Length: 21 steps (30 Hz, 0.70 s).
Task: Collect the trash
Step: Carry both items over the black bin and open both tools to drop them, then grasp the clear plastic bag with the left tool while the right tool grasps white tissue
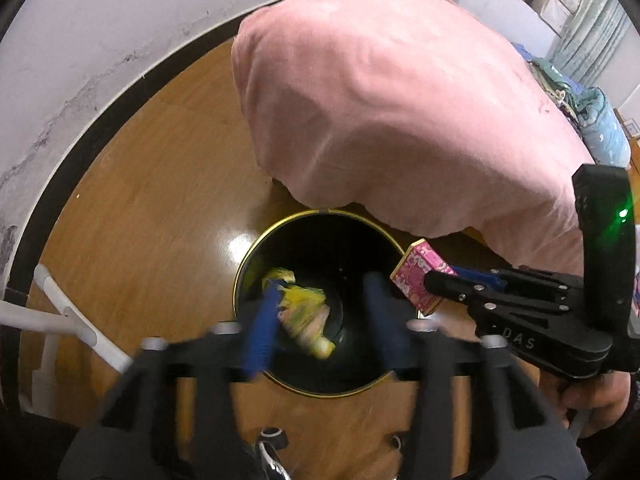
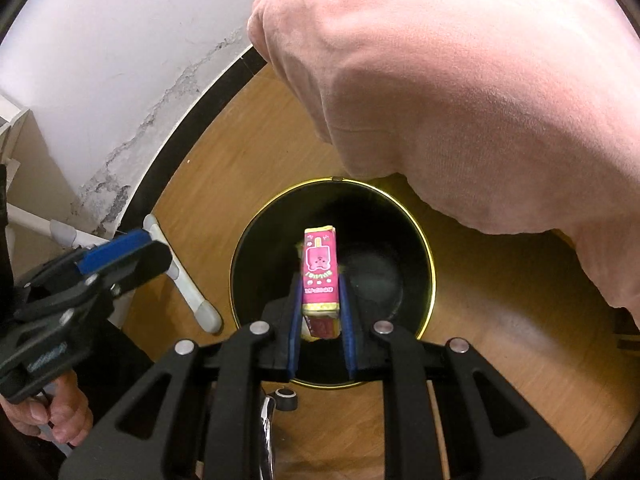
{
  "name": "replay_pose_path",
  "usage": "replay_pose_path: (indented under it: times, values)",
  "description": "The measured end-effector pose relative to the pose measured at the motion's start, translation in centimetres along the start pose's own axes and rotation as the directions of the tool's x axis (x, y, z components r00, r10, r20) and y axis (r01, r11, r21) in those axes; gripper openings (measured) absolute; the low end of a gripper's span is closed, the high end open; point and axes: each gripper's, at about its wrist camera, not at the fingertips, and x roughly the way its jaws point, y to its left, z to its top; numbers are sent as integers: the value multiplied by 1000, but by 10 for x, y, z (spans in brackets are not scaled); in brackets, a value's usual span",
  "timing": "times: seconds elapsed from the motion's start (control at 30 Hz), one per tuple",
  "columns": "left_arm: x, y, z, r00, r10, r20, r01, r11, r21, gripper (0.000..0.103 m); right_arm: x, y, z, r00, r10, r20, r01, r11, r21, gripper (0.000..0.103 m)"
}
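Note:
A black trash bin with a gold rim (image 1: pixel 240 276) (image 2: pixel 431 256) stands on the wooden floor. My left gripper (image 1: pixel 320 308) is open above the bin. A crumpled yellow wrapper (image 1: pixel 306 312) shows blurred between its blue fingers, inside the bin's opening. My right gripper (image 2: pixel 321 312) is shut on a pink carton (image 2: pixel 319 272) and holds it over the bin's mouth. In the left wrist view the right gripper (image 1: pixel 436 280) comes in from the right with the pink carton (image 1: pixel 418 282) at the bin's right rim. In the right wrist view the left gripper (image 2: pixel 120 256) is at the left.
A bed under a pink blanket (image 1: pixel 400 100) (image 2: pixel 460 80) overhangs the bin from behind. A white wall with a black baseboard (image 1: pixel 80 140) runs along the left. A white rack's legs (image 1: pixel 76 316) (image 2: pixel 184 276) stand on the floor left of the bin.

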Motion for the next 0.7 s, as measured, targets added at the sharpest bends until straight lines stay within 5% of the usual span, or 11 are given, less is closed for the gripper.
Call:
replay_pose_path:
  times: [0.37, 0.43, 0.47, 0.7]
  values:
    - [-18, 0, -3, 1000, 15, 23, -15, 1000, 10, 63, -9, 6, -1, 1000, 5, 6, -5, 1000, -21, 19]
    - [-25, 1, -3, 999, 19, 32, -20, 1000, 10, 70, -12, 9, 1, 1000, 4, 9, -4, 1000, -31, 50]
    - [-29, 1, -3, 999, 19, 35, -20, 1000, 11, 75, -16, 10, 1, 1000, -2, 30, 3, 999, -33, 78]
    - [-79, -6, 0, 993, 57, 104, -63, 997, 51, 86, -53, 18, 10, 994, -35, 107, 43, 996, -73, 82]
